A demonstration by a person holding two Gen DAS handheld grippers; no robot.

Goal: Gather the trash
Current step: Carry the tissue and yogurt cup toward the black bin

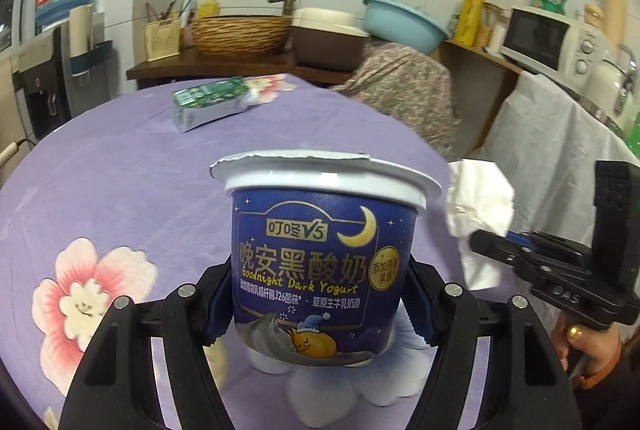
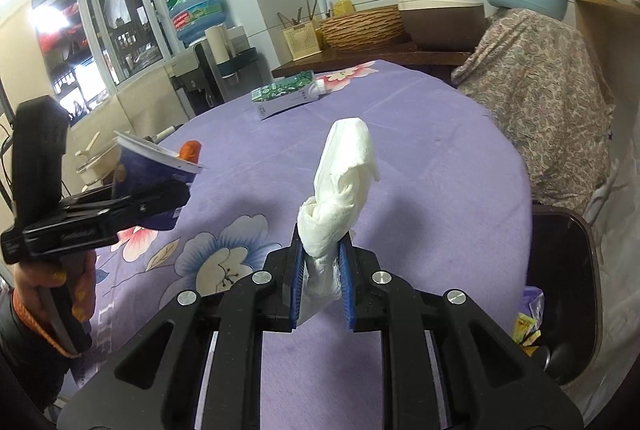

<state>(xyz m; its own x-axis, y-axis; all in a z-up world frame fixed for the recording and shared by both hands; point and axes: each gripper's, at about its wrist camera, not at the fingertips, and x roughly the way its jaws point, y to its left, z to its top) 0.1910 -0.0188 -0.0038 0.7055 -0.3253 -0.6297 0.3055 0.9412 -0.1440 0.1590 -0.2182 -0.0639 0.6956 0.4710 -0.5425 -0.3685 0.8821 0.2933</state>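
Left gripper (image 1: 316,306) clamps yogurt cup (image 1: 320,254); right gripper (image 2: 322,282) pinches tissue wad (image 2: 340,186), both above table (image 2: 420,170), bin (image 2: 568,270) beside.

Both wrist views – close, angled down – share the table (image 1: 120,166).

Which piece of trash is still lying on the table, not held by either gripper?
The green and white carton, lying on its side at the table's far edge. The yogurt cup and crumpled tissue are each clamped in jaws.
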